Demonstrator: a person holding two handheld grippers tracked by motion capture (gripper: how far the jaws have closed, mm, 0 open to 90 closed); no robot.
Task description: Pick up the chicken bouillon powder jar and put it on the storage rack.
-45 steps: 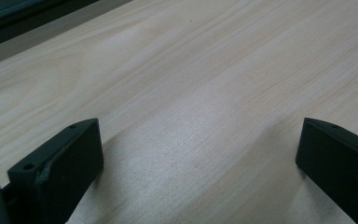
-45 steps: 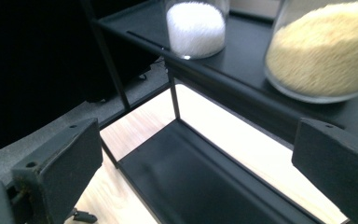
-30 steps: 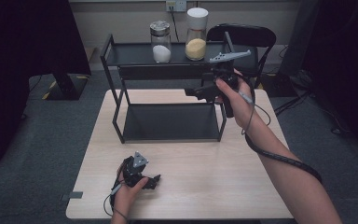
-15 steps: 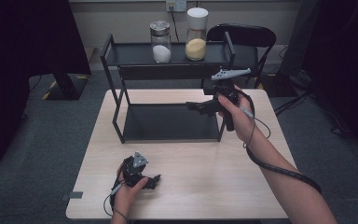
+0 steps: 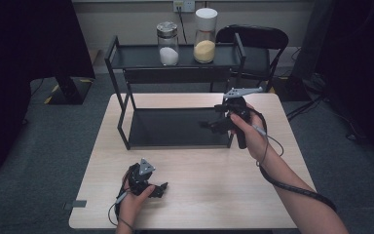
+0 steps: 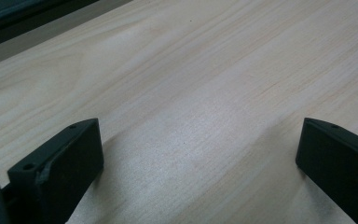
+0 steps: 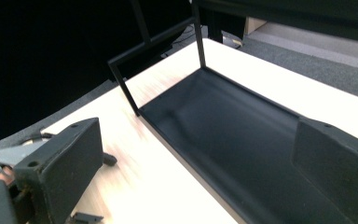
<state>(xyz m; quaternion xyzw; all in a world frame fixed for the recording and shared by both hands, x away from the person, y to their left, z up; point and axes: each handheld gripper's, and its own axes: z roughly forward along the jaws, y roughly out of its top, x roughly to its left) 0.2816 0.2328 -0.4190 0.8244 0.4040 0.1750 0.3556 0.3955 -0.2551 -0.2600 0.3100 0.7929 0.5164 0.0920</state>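
two jars [image 5: 167,43] on shelf [image 5: 175,57], shelf on table [image 5: 224,185]

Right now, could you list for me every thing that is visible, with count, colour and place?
Table: 1, light wood, centre of the high view.
Rack: 1, black metal, two shelves, on the far half of the table.
Jar with white contents: 1, clear with a silver lid, on the top shelf, left.
Jar with yellow contents: 1, clear with a white lid, on the top shelf, right.
Chair: 1, black, behind the rack.
Floor: grey, around the table.
Left gripper: 1, black, jaws open, low over the near table.
Right gripper: 1, black, jaws open, above the rack's lower shelf at its right end.
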